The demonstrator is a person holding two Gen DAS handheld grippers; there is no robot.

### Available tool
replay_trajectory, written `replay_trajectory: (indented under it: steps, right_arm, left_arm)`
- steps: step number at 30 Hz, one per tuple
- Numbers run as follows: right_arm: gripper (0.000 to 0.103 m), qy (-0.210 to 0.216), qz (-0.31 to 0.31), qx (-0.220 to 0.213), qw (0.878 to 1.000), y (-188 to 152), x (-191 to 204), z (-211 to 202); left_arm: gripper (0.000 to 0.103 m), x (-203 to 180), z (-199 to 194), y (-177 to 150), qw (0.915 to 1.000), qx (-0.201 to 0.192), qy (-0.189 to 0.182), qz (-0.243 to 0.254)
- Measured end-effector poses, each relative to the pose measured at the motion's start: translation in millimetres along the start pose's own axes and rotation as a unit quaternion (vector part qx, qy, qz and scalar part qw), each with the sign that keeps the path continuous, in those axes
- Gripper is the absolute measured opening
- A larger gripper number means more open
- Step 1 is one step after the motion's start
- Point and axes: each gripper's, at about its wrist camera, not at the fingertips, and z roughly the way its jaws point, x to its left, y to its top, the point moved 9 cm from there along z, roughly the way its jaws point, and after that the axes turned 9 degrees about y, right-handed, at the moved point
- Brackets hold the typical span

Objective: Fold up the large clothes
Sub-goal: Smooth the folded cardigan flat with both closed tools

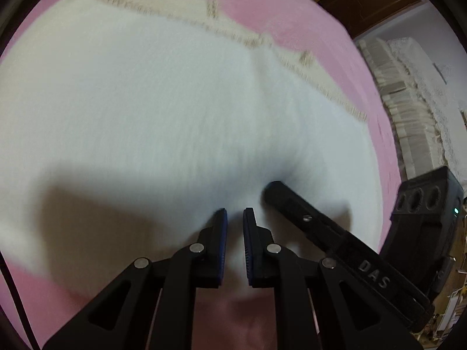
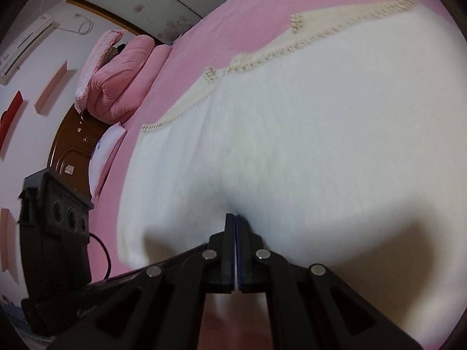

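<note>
A large white fluffy garment [image 1: 163, 110] with a beige knitted trim [image 1: 151, 8] lies spread on a pink bed [image 1: 262, 3]. My left gripper [image 1: 235, 214] is slightly open, with white fabric showing in the narrow gap between its blue pads at the garment's near edge. My right gripper [image 2: 235, 218] is shut on the garment's near edge [image 2: 236, 280], and the cloth puckers at its tips. The garment [image 2: 306, 122] fills the right wrist view, its trim [image 2: 262, 55] along the far side. The right gripper's fingers [image 1: 294, 204] show beside the left one.
Pink folded bedding and pillows [image 2: 116, 78] sit at the head of the bed, by a brown headboard [image 2: 73, 145]. An air conditioner [image 2: 23, 46] hangs on the wall. White lace fabric [image 1: 414, 93] lies beyond the bed's right edge. The other gripper's black body [image 2: 55, 218] stands left.
</note>
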Motion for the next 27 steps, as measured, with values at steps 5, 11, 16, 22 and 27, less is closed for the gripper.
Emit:
replay_trajectory:
  steps: [5,11,16,22,27]
  right_arm:
    - [0.000,0.017,0.019,0.016,1.000,35.9,-1.3,25.5]
    - [0.000,0.001,-0.009,-0.011,1.000,101.5,-9.2,48.1]
    - [0.000,-0.040,-0.015,-0.017,0.999,135.9,-35.2,70.3]
    - [0.000,-0.028,-0.011,-0.023,0.999,132.5,-42.9,70.2]
    - [0.000,-0.031,-0.013,-0.026,0.999,134.9,-39.2,72.6]
  left_arm:
    - [0.000,-9.0,20.1,62.7,0.9994,-0.023,0.014,0.021]
    - [0.000,-15.5,46.5,127.4,0.9986,-0.047,0.003,0.022]
    - [0.000,-18.6,73.7,157.3,0.9936,-0.069,0.071,0.056]
    - [0.000,-5.5,70.3,152.5,0.9932,-0.076,0.069,0.055]
    - [0.001,0.7,59.6,137.4,0.9863,-0.094,0.100,0.092]
